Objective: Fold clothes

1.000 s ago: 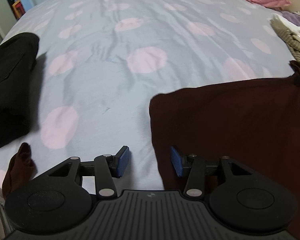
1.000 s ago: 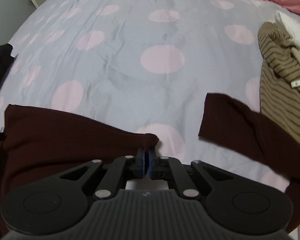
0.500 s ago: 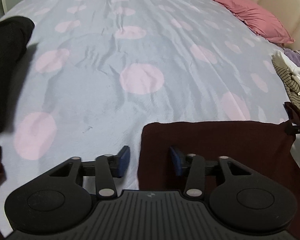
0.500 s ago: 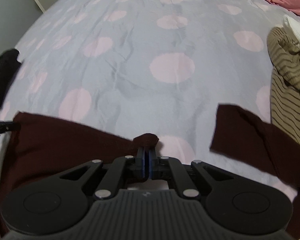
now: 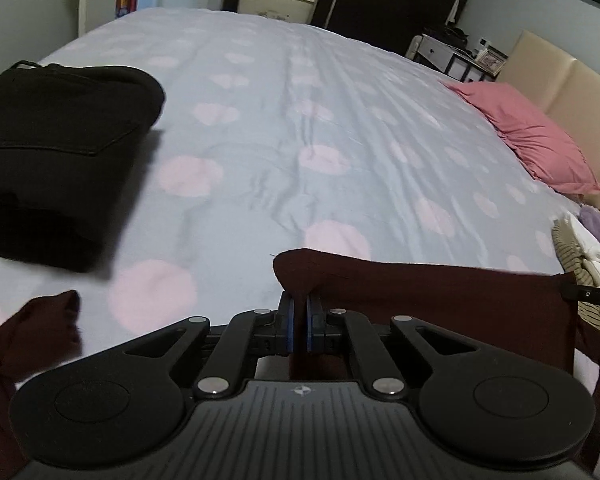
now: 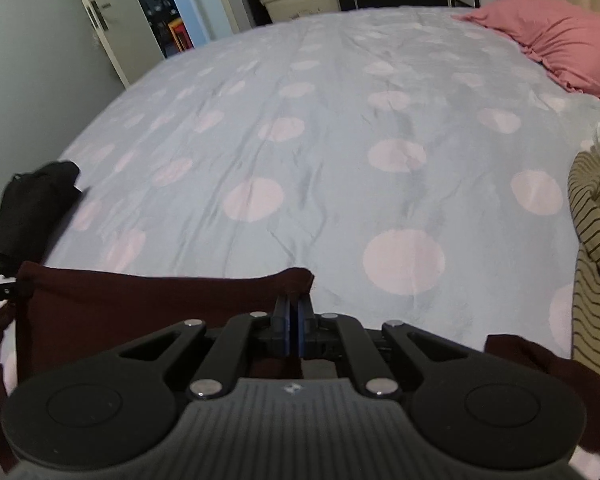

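A dark maroon garment [image 5: 440, 300] is held up between both grippers over the near edge of the bed. My left gripper [image 5: 298, 312] is shut on its left top corner. My right gripper [image 6: 294, 312] is shut on the other top corner, with the same maroon garment [image 6: 140, 304] stretching to the left. One sleeve [image 5: 32, 332] hangs at lower left in the left wrist view; the other sleeve [image 6: 540, 364] shows at lower right in the right wrist view.
The bed has a pale blue sheet with pink dots [image 5: 320, 140]. Folded black trousers [image 5: 56, 152] lie at the left. A striped olive garment [image 6: 596, 248] lies in a pile at the right. A pink pillow [image 5: 528, 136] lies at the headboard.
My left gripper has shut on the garment's corner; it was open before. Both grippers have lifted the garment, and the views now tilt up toward the far side of the room.
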{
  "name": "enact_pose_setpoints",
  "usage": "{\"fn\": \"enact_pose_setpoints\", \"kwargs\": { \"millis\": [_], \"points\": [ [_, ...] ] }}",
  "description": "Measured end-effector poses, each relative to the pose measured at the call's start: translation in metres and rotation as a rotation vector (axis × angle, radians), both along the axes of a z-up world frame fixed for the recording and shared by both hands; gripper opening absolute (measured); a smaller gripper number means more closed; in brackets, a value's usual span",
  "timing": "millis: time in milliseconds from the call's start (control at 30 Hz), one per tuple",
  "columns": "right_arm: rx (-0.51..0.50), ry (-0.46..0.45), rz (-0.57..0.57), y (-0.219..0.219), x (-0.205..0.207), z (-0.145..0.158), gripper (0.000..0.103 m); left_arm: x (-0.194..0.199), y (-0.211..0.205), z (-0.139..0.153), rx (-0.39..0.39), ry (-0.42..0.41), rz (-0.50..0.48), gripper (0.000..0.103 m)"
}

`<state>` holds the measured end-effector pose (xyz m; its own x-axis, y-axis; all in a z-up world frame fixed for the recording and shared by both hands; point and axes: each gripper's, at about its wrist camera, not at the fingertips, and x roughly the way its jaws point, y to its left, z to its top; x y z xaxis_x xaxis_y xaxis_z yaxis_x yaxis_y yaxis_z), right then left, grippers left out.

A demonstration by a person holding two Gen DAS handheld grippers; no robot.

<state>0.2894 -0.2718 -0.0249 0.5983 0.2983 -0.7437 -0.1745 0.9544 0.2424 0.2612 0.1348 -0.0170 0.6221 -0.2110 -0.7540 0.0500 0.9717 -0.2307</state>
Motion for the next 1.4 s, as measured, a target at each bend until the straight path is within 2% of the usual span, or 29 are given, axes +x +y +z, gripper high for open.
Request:
{"fn": "enact_pose_setpoints", "kwargs": {
  "millis": [300,400,433,467,500,567,633,733,833,967,1067,1233,1333,1400],
  "points": [
    [-0.056,0.095,-0.014,0.01,0.016,-0.034,0.007,0.017,-0.017,-0.03,0.113,0.06,-0.052,0.004],
    [-0.081,0.088,-0.007,0.011,0.014,-0.03,0.017,0.017,-0.019,-0.036,0.145,0.083,-0.07,0.007],
    [-0.09,0.082,-0.006,0.01,0.013,-0.028,0.026,0.016,-0.019,-0.036,0.162,0.082,-0.074,0.009],
    [-0.091,0.074,-0.005,0.009,0.011,-0.026,0.03,0.015,-0.019,-0.034,0.183,0.079,-0.073,0.012],
    [-0.091,0.067,-0.003,0.009,0.01,-0.023,0.03,0.014,-0.018,-0.033,0.194,0.075,-0.07,0.015],
    [-0.091,0.058,0.0,0.008,0.006,-0.016,0.032,0.012,-0.01,-0.027,0.184,0.066,-0.052,0.028],
    [-0.083,0.05,0.006,0.007,0.002,-0.011,0.034,0.009,-0.002,-0.018,0.186,0.046,-0.038,0.032],
    [-0.077,0.043,0.018,0.007,-0.004,-0.006,0.036,0.003,0.018,0.0,0.226,0.013,0.026,0.039],
    [-0.076,0.039,0.031,0.008,-0.01,-0.002,0.037,-0.005,0.046,0.011,0.26,0.022,0.13,0.043],
    [-0.085,0.039,0.045,0.006,-0.018,0.0,0.037,-0.017,0.079,0.007,0.385,0.069,0.245,0.055],
    [-0.093,0.034,0.048,0.006,-0.024,0.003,0.038,-0.026,0.101,-0.007,0.453,0.128,0.313,0.056],
    [-0.093,0.014,0.052,0.006,-0.036,0.009,0.044,-0.038,0.11,-0.034,0.529,0.236,0.263,0.056],
    [-0.102,0.011,0.067,0.006,-0.043,0.011,0.044,-0.047,0.112,-0.047,0.575,0.292,0.25,0.046],
    [-0.112,0.006,0.077,0.006,-0.049,0.014,0.044,-0.053,0.114,-0.047,0.56,0.28,0.246,0.03]
  ]
}}
